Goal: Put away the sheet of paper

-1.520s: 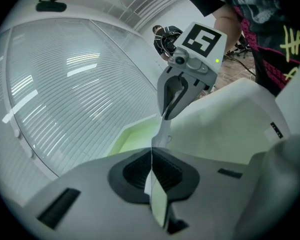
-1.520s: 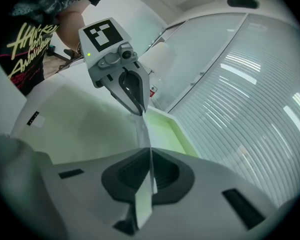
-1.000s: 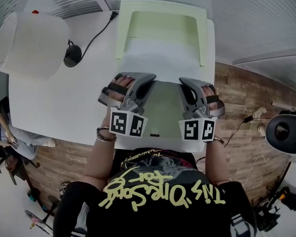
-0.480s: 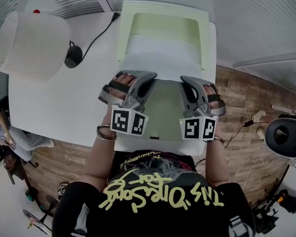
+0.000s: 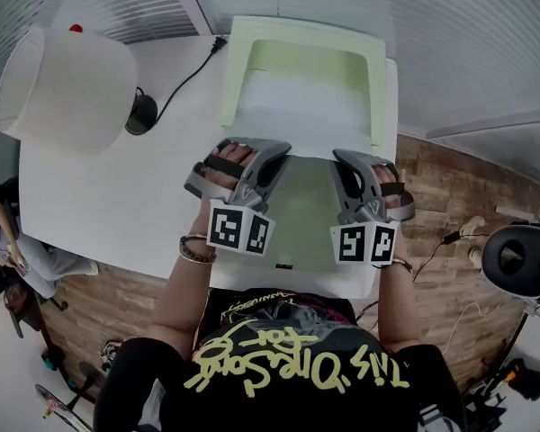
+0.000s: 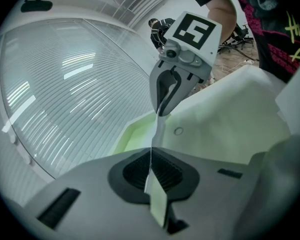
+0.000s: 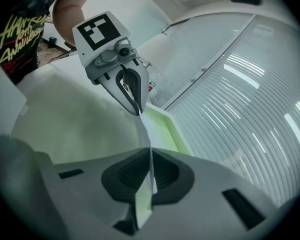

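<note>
With my left gripper [image 6: 150, 160] and right gripper [image 7: 150, 159] both clamped on the sheet of paper [image 5: 297, 120], I'd next slide it into the green tray [image 5: 238, 70] at the table's far edge.

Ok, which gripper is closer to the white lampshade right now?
Left. The left gripper, shut on the left edge of the sheet, is on the side toward the lampshade; the right gripper clamps the opposite edge, farther away.
</note>
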Tool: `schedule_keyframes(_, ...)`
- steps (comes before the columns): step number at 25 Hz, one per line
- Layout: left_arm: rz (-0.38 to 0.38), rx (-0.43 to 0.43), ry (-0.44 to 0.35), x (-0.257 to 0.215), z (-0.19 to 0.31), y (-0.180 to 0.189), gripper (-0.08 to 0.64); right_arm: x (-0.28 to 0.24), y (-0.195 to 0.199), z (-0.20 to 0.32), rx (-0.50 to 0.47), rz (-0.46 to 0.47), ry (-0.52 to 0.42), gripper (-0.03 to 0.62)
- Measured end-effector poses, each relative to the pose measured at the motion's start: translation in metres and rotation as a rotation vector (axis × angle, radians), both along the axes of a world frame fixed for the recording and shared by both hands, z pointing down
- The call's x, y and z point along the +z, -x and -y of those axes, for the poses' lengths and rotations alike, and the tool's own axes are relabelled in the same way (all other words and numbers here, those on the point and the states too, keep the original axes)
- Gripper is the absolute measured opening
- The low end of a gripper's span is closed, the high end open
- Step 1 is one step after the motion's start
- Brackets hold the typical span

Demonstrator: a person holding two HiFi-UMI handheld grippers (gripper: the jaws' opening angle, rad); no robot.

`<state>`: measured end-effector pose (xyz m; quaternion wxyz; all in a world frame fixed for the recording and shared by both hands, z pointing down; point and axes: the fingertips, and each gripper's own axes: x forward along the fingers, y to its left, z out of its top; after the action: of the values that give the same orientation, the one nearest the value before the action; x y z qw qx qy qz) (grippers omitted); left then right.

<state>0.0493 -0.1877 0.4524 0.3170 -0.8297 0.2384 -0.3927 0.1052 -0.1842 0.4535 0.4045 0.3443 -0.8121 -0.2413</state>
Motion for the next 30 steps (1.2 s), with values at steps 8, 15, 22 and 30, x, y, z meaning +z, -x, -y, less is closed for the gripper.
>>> schedule_keyframes(8, 0.023, 0.000, -0.018, 0.000, 0.005, -0.001, 0.008, 0.002, -0.001, 0.002, -0.017, -0.023, 0.000, 0.008)
schedule_keyframes(15, 0.057, 0.003, -0.028, -0.001, 0.010, -0.006, 0.008, -0.001, -0.005, 0.007, -0.015, -0.025, 0.001, 0.008)
schedule_keyframes(22, 0.080, 0.003, -0.051, -0.003, 0.019, -0.008, 0.008, -0.001, -0.007, 0.014, -0.022, -0.040, -0.003, 0.008)
schedule_keyframes(30, 0.087, -0.008, -0.035, 0.002, 0.031, -0.002, 0.008, 0.005, -0.001, 0.026, -0.035, -0.062, -0.001, 0.008)
